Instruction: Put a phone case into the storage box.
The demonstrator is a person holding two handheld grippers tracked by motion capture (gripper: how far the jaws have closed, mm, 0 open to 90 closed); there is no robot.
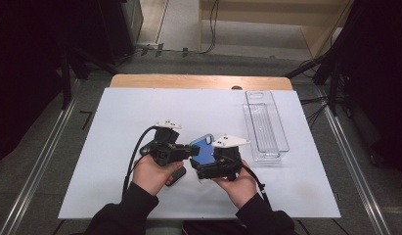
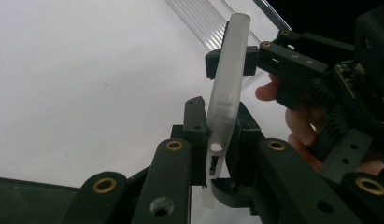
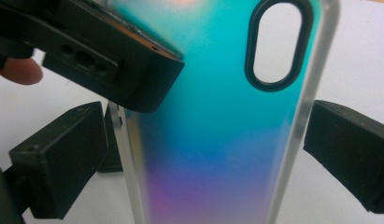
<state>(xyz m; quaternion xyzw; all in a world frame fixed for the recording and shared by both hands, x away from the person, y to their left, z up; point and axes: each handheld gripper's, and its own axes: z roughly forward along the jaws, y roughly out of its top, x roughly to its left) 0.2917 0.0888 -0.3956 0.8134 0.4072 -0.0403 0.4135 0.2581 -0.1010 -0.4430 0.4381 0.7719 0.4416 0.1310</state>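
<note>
A frosted phone case (image 1: 204, 149) with a teal-to-purple sheen is held up above the white table between both grippers. My left gripper (image 1: 192, 151) comes in from the left and is shut on the case's thin edge (image 2: 227, 93), with a pad on each flat face. My right gripper (image 1: 211, 159) comes in from the right, and its jaws (image 3: 206, 154) close across the case's width, one at each long side. The case's oval camera cutout (image 3: 276, 44) faces the right gripper view. One left-gripper finger (image 3: 110, 60) presses on the case's upper left there.
A clear plastic tray (image 1: 264, 125) stands on the white mat (image 1: 115, 117) to the right of the hands. A small dark object (image 1: 176, 175) lies on the mat under the left hand. Dark stands flank the table.
</note>
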